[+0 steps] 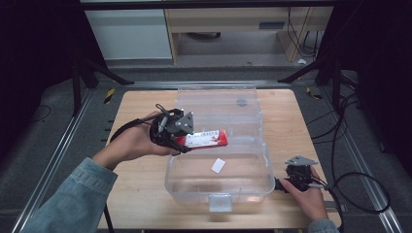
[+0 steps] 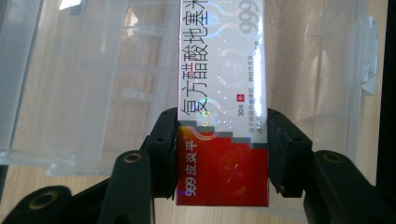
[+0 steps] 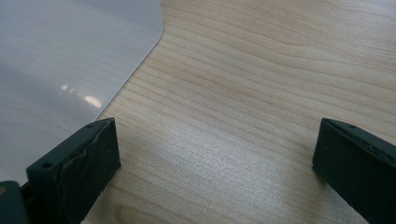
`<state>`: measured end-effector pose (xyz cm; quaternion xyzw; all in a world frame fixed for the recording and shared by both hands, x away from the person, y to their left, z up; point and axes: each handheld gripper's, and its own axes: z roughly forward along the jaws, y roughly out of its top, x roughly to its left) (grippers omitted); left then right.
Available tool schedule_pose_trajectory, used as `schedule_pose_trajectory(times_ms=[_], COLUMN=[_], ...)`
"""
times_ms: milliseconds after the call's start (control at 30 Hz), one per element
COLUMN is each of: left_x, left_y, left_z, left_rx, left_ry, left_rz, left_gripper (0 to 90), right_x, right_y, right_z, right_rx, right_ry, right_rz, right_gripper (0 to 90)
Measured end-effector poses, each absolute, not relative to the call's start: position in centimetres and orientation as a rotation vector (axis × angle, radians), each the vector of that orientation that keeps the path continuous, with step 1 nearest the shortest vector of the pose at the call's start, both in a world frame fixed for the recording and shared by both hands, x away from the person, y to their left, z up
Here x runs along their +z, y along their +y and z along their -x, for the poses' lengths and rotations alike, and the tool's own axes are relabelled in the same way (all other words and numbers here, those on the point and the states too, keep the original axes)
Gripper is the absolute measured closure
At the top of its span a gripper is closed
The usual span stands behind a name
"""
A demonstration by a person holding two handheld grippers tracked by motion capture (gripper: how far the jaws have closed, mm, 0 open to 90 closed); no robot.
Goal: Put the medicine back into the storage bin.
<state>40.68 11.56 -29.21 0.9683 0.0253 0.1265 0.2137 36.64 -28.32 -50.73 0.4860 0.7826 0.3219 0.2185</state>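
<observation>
My left gripper [image 1: 179, 141] is shut on a red and white medicine box [image 1: 206, 139] and holds it lying sideways above the left rim of a clear plastic bin [image 1: 265, 179]. In the left gripper view the box [image 2: 222, 112] fills the middle, its red end clamped between the black jaws of the gripper [image 2: 222, 154], with the bin's clear walls behind it. My right gripper [image 1: 279, 185] rests low on the table by the bin's front right corner. Its jaws stand wide apart over bare wood [image 3: 219, 154], and the bin's corner [image 3: 70, 70] lies at the left.
The bin's clear lid [image 1: 217, 104] lies open behind it on the wooden table [image 1: 141, 104]. A small white slip [image 1: 218, 165] lies on the bin's floor. Black cables [image 1: 359, 179] trail off the table's right side. Dark frame legs stand at the far corners.
</observation>
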Motion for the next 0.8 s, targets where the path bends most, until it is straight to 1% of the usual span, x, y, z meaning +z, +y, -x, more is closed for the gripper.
schedule_pose_trajectory(times_ms=[133,433,667,800], left_x=[-29.7,-30.4,-30.9,-31.5], left_y=[10.7,8.8,7.5,6.7], left_z=[-40.8,-41.2,-41.3,-41.3], left_rx=[0.329,0.285,0.221,0.208], left_ry=[0.040,-0.001,-0.016,-0.031], left_rz=[-2.706,-2.690,-2.641,-2.636], left_gripper=[51.1,51.1,51.1,51.1], right_x=[-50.7,-50.7,-50.7,-50.7], right_y=[-28.3,-28.3,-28.3,-28.3], right_z=[-36.6,-36.7,-36.7,-36.7], right_rx=[0.891,0.893,0.893,0.893], right_ry=[2.166,2.170,2.170,2.170], right_rz=[-1.344,-1.336,-1.336,-1.335], right_gripper=[1.0,1.0,1.0,1.0])
